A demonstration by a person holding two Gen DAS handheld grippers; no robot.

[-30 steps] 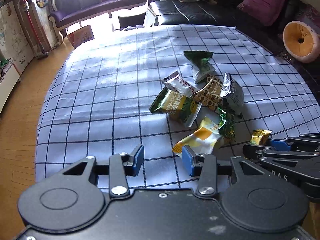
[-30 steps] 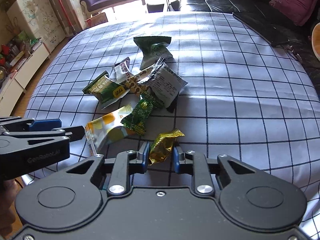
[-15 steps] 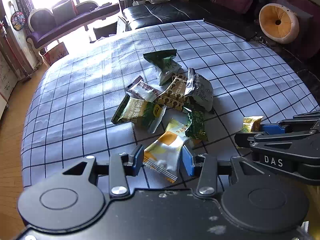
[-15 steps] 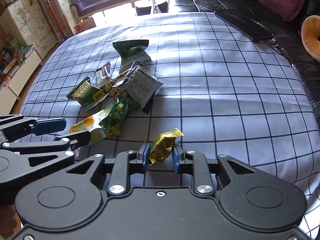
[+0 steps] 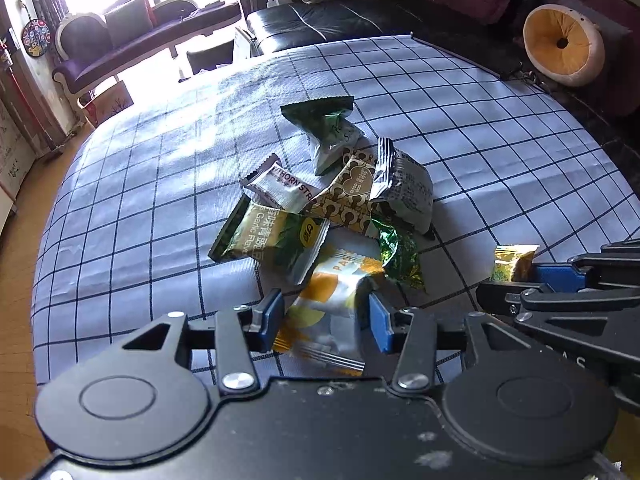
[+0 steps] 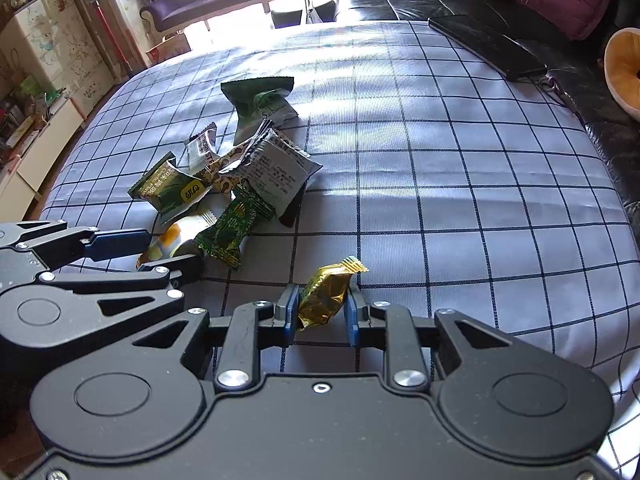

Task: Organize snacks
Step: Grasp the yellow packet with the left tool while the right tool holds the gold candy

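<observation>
Your right gripper [image 6: 322, 314] pinches the gold candy [image 6: 326, 294]; your left gripper [image 5: 324, 314], jaws opening, straddles the orange packet [image 5: 332, 304]. Mid-frame pile [image 5: 320, 200] remains unsorted.

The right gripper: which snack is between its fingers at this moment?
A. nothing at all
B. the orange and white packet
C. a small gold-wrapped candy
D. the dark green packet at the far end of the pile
C: in the right wrist view the right gripper has its blue pads pressed on the gold-wrapped candy, apart from the pile.
</observation>
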